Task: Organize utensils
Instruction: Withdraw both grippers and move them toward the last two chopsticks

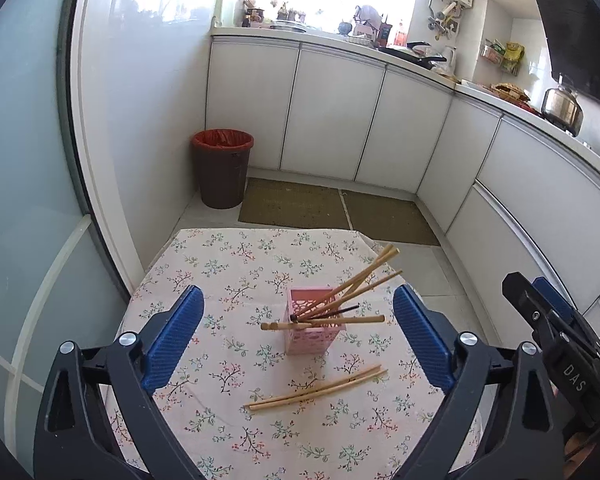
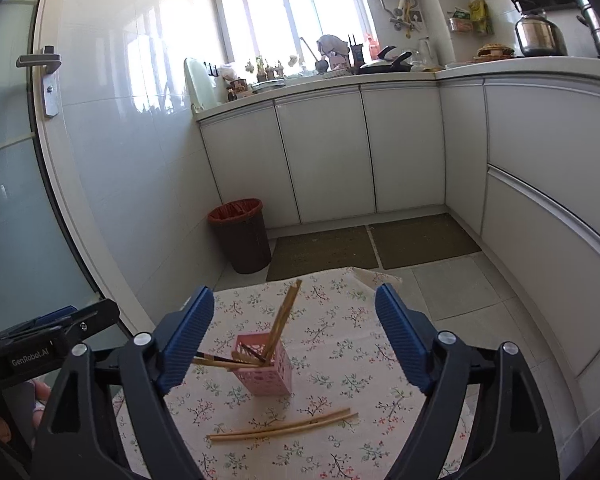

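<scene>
A: Both tools hang over the table (image 1: 204,264) with nothing in them. The left gripper (image 1: 298,316) has its jaws wide apart, and so does the right gripper (image 2: 294,328).

B: And the work itself?

A: The pink holder (image 1: 314,326) stands upright just ahead of both tools, between the finger lines. Several chopsticks lean out of it toward the far right. One lies flat across its rim (image 1: 324,322), with a dark one (image 1: 332,312) beside it. A loose pair (image 1: 318,388) lies on the cloth, nearer the tools than the holder and below the jaws.

B: What worries you?

A: The holder looks light and top-heavy with those sticks fanned to one side. A knock from a finger or from an incoming chopstick could likely tip it over.

B: The loose pair?

A: They lie thin and flat on soft cloth, touching or nearly so; I can't tell which from here. A pinch may catch fabric, grab both at once, or roll one away.

B: And the stick across the rim?

A: It seems barely balanced. Any bump may flick it off the table, and it also partly blocks the opening for new sticks.
</scene>
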`<state>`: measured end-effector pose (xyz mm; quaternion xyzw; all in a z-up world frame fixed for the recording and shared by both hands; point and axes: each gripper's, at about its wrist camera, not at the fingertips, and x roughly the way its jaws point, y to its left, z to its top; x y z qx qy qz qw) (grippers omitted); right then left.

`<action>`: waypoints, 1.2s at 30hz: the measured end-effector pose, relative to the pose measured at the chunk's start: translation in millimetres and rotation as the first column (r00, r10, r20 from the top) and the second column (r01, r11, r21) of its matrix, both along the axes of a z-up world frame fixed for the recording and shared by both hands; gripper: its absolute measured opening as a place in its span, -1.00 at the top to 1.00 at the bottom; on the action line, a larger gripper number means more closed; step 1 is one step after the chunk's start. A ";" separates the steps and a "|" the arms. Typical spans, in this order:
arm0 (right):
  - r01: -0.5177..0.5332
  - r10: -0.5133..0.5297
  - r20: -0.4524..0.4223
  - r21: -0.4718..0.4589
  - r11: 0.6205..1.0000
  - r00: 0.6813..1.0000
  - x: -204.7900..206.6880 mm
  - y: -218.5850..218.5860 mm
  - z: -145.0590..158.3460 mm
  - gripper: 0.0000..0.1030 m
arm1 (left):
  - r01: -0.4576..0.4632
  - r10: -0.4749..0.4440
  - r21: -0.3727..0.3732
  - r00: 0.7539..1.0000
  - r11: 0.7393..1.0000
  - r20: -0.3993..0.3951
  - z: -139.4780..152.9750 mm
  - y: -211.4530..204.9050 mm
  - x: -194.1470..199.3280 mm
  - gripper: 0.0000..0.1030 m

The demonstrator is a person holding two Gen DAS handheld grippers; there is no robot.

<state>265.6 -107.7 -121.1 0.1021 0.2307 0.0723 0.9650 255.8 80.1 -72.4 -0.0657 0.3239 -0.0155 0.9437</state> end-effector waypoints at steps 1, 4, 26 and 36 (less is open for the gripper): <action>0.004 -0.004 -0.010 0.002 1.000 1.000 -2.4 -2.2 -4.6 -0.68 | 0.009 -0.009 0.009 1.000 1.000 -0.010 -4.0 -3.3 -2.0 -0.81; 0.019 -0.018 -0.038 0.017 1.000 0.999 -9.5 -10.4 -17.3 -0.72 | 0.041 -0.040 0.030 0.998 0.999 -0.042 -14.3 -11.8 -5.8 -0.81; 0.200 -0.120 -0.449 0.137 0.970 0.885 -77.8 -92.5 -171.8 -0.77 | 0.380 -0.310 0.080 0.843 0.921 -0.440 -148.7 -97.7 23.3 -0.81; 0.222 -0.110 -0.509 0.164 0.961 0.853 -68.5 -106.1 -193.4 -0.77 | 0.560 -0.349 0.250 0.746 0.790 -0.568 -211.5 -160.7 67.9 0.11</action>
